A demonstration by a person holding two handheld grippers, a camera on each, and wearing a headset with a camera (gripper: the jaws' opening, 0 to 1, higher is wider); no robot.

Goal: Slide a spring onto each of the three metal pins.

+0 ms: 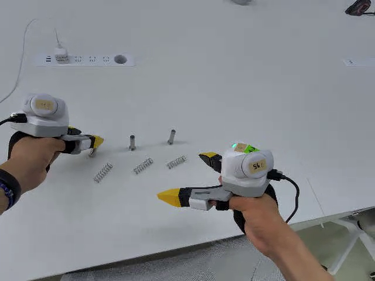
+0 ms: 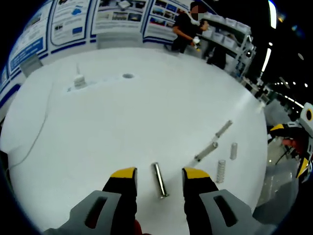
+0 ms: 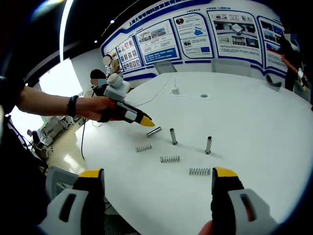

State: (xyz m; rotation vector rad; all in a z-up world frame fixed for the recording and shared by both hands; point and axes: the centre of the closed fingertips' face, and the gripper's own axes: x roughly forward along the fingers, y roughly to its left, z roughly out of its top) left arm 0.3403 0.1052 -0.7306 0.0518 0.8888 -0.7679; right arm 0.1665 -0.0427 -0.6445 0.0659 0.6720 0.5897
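Note:
Two metal pins (image 1: pixel 132 142) (image 1: pixel 171 137) stand upright mid-table. A third pin (image 1: pixel 92 152) (image 2: pixel 159 180) lies on its side between the jaws of my left gripper (image 1: pixel 95 141) (image 2: pixel 159 174), which is open and not clamped on it. In the right gripper view that pin (image 3: pixel 154 131) lies just below the left gripper's (image 3: pixel 145 122) yellow tip. Three springs (image 1: pixel 103 172) (image 1: pixel 143 165) (image 1: pixel 176 162) lie in a row in front of the pins. My right gripper (image 1: pixel 188 177) (image 3: pixel 156 174) hovers wide open, empty, to the right of the springs.
A white power strip (image 1: pixel 85 59) with a plugged-in cable lies at the back left. The table's front edge (image 1: pixel 328 213) runs close behind my right hand. A dark object (image 1: pixel 357 7) sits at the far right corner. People stand beyond the table (image 2: pixel 186 24).

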